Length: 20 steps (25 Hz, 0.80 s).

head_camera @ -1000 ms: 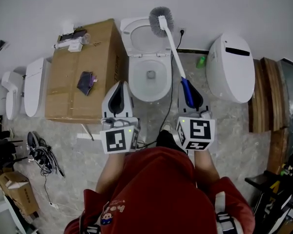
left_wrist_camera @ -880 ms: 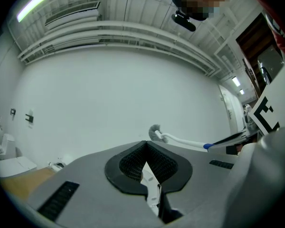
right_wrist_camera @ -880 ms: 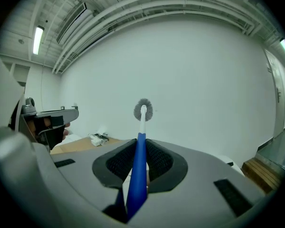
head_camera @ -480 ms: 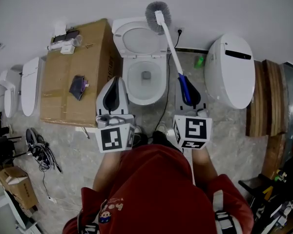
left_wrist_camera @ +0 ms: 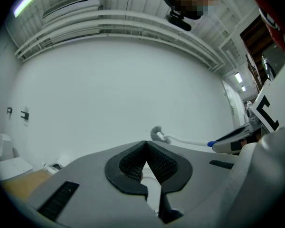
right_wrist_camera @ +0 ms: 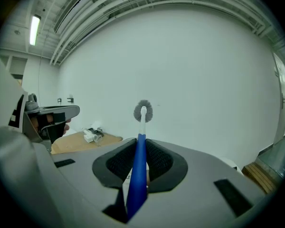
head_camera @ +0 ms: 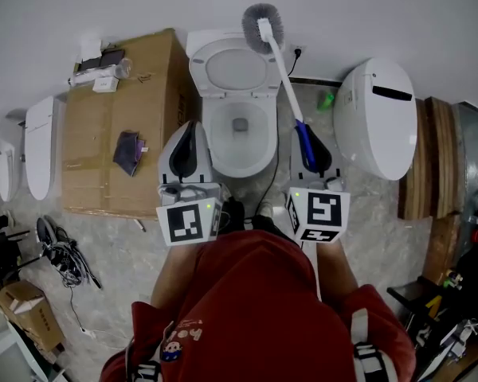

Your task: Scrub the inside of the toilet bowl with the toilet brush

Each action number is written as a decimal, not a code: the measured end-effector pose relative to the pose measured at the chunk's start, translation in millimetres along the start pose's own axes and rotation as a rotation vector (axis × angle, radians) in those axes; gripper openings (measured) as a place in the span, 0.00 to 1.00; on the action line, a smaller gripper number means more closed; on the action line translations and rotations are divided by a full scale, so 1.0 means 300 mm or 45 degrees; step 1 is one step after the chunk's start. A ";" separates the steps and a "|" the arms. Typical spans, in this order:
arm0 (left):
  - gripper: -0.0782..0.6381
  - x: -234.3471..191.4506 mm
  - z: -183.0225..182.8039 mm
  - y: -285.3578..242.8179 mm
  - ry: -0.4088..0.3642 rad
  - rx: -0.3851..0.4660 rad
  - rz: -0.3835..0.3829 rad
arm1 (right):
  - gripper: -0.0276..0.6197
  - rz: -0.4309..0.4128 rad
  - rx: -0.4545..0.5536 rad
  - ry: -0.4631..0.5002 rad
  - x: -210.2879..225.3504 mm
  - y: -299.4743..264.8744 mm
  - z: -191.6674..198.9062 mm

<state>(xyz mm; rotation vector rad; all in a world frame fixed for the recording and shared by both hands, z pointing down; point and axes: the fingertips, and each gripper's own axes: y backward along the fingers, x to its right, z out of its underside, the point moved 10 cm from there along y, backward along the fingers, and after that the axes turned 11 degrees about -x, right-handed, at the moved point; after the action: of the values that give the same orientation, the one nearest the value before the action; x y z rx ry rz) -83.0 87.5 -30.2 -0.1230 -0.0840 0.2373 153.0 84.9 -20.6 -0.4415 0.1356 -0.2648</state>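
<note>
Blue-handled toilet brush (head_camera: 279,66) sits clamped between the right gripper's (head_camera: 307,138) jaws, its grey bristle head raised past the back rim of the toilet bowl (head_camera: 239,165). The left gripper (head_camera: 190,130), jaws pressed together on nothing, hovers beside the bowl, near a cardboard box (head_camera: 119,94).

The toilet (head_camera: 239,130) stands against the wall, dead ahead, with a cardboard box (head_camera: 119,110) just beside it on the left and another toilet (head_camera: 378,118) to its right. On the box lie a pouch (head_camera: 129,151) and, at the far end, some small items (head_camera: 99,70). The left gripper (head_camera: 188,127) sits between box and bowl. The right gripper (head_camera: 309,138) is at the bowl's right, with the toilet brush (head_camera: 283,70) in its jaws, reaching forward so its head is over the raised lid's right edge.
</note>
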 end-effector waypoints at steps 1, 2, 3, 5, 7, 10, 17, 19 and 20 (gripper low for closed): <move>0.13 -0.031 -0.002 -0.020 -0.006 0.005 0.011 | 0.14 0.013 -0.002 0.005 -0.017 -0.021 -0.016; 0.13 -0.064 -0.004 -0.039 -0.010 0.009 0.022 | 0.14 0.026 -0.003 0.011 -0.038 -0.041 -0.031; 0.13 -0.097 -0.004 -0.056 -0.011 0.012 0.034 | 0.14 0.037 -0.003 0.019 -0.061 -0.061 -0.044; 0.13 -0.159 0.002 -0.086 -0.004 0.011 0.057 | 0.14 0.049 -0.010 0.033 -0.108 -0.099 -0.065; 0.13 -0.206 0.014 -0.115 0.018 0.002 0.077 | 0.14 0.050 -0.026 0.043 -0.151 -0.133 -0.081; 0.13 -0.252 0.045 -0.160 0.063 -0.019 0.105 | 0.14 0.050 -0.049 0.062 -0.200 -0.171 -0.084; 0.13 -0.282 0.160 -0.242 0.036 -0.106 0.124 | 0.14 -0.036 -0.236 0.037 -0.240 -0.263 0.030; 0.13 -0.277 0.200 -0.261 0.043 -0.119 0.104 | 0.14 -0.065 -0.267 0.025 -0.226 -0.289 0.063; 0.13 -0.270 0.222 -0.271 0.051 -0.126 0.097 | 0.14 -0.075 -0.276 0.026 -0.214 -0.299 0.078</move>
<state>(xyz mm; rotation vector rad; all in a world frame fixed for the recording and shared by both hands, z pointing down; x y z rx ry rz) -149.2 -2.9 40.8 -0.2299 -0.0511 0.3067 75.9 34.2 44.3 -0.6585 0.1724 -0.3144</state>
